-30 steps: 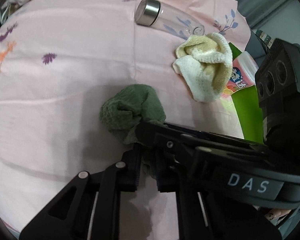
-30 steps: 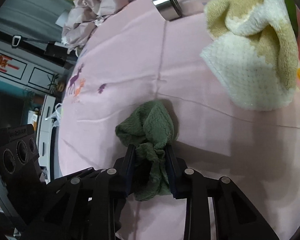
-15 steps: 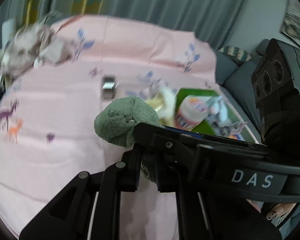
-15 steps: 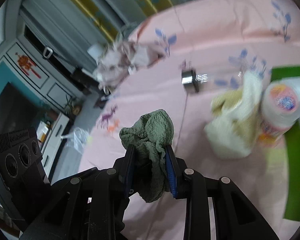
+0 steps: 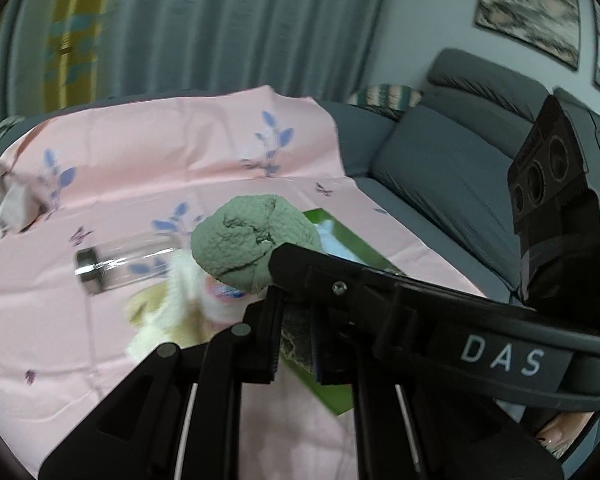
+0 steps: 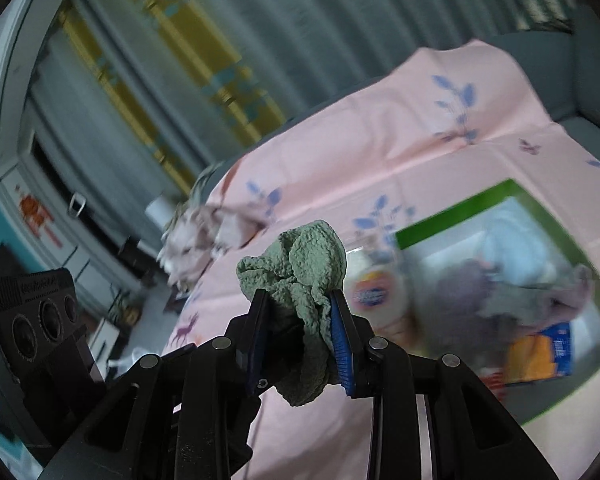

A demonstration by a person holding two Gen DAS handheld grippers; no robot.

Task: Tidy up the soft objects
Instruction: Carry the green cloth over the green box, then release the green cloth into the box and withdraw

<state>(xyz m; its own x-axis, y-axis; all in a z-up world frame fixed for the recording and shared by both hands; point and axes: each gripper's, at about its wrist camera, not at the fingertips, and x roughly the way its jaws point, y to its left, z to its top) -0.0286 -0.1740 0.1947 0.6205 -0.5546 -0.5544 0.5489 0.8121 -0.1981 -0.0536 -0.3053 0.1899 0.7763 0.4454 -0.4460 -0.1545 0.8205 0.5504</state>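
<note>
A crumpled green cloth (image 5: 256,246) hangs in the air above the pink sheet (image 5: 148,148), gripped from two sides. My left gripper (image 5: 296,312) is shut on its lower fold. My right gripper (image 6: 298,296) is shut on the same green cloth (image 6: 300,264), with the cloth's tail drooping between its blue pads. In the left wrist view the right gripper's black arm crosses in front of the cloth. A yellow-and-white towel (image 5: 168,312) lies on the sheet below, blurred. The green box (image 6: 460,208) sits to the right and holds grey and pale blue soft things.
A clear glass bottle with a metal cap (image 5: 120,266) lies on the sheet at the left. A white bottle with an orange and blue label (image 6: 374,292) stands by the box. A crumpled pinkish cloth (image 6: 204,236) lies farther back. A grey sofa (image 5: 440,168) borders the sheet on the right.
Both grippers have risen with the green cloth, lifting it off the sheet. The views have tilted up, so the curtains, the sofa and the green box's inside have come into view.
</note>
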